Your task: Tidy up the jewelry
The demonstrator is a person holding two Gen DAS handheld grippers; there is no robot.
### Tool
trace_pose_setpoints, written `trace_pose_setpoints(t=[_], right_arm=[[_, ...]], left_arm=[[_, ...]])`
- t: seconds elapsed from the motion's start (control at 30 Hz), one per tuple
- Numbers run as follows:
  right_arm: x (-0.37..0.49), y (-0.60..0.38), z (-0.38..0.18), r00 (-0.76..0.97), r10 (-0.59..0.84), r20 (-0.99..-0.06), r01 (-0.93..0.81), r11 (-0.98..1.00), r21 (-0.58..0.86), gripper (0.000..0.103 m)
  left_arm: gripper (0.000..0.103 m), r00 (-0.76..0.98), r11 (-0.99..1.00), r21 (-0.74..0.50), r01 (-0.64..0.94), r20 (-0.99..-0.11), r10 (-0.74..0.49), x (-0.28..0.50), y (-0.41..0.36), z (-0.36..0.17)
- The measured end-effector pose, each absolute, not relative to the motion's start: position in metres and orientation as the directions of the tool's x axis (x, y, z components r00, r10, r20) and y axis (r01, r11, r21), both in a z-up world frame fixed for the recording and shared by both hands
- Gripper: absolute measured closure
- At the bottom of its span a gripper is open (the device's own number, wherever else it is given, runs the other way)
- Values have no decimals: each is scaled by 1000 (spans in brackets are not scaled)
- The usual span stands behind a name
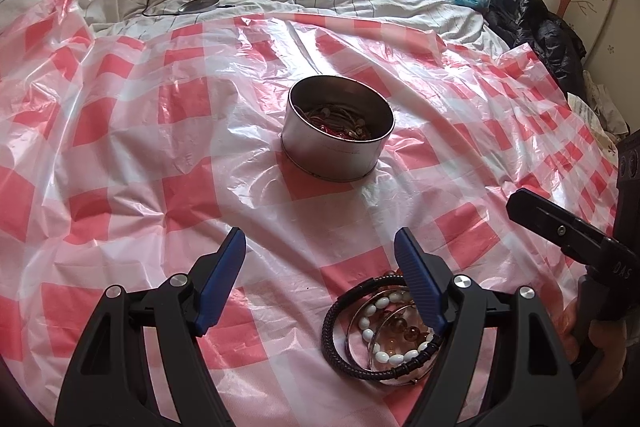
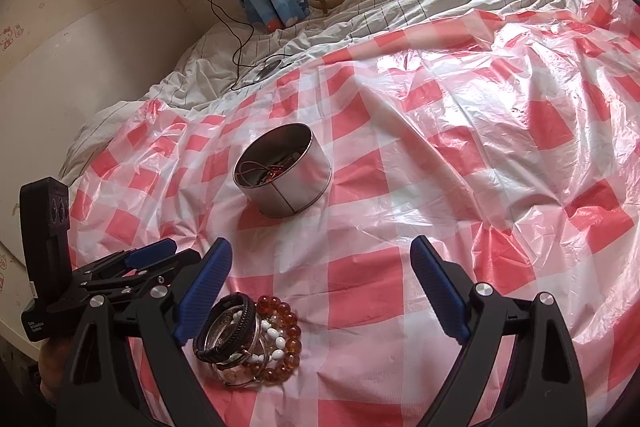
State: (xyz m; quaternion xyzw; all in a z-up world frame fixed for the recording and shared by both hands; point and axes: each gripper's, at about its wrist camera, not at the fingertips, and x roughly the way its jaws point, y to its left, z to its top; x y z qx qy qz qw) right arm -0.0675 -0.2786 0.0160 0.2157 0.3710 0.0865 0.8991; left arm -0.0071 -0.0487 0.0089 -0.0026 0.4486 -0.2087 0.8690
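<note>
- Red-and-white checked plastic sheet (image 1: 120,131) covers the bed.
- Round metal tin (image 1: 338,131), lid off, sits mid-sheet at 12 o'clock from both grippers; tangled jewelry inside.
- Left gripper (image 1: 320,247): jaws wide, nothing held.
- Right gripper (image 2: 322,259): jaws wide, nothing held.
- Bracelet pile (image 2: 250,339) (black braided, white bead, amber bead) lies on the sheet at 6 o'clock from the tin, beside the right gripper's left finger.

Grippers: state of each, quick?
Left gripper: open, holding nothing.
Right gripper: open, holding nothing; bracelets lie loose beside its left finger.
</note>
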Motion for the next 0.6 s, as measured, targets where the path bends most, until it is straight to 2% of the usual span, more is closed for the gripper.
trace_pose_setpoints(t=[0.6], right_arm=[[-59,-282,11,704,313,-637,10,893,449,16]], left_arm=[[30,508,909,-185,374,-779,-368,1,-54,6]])
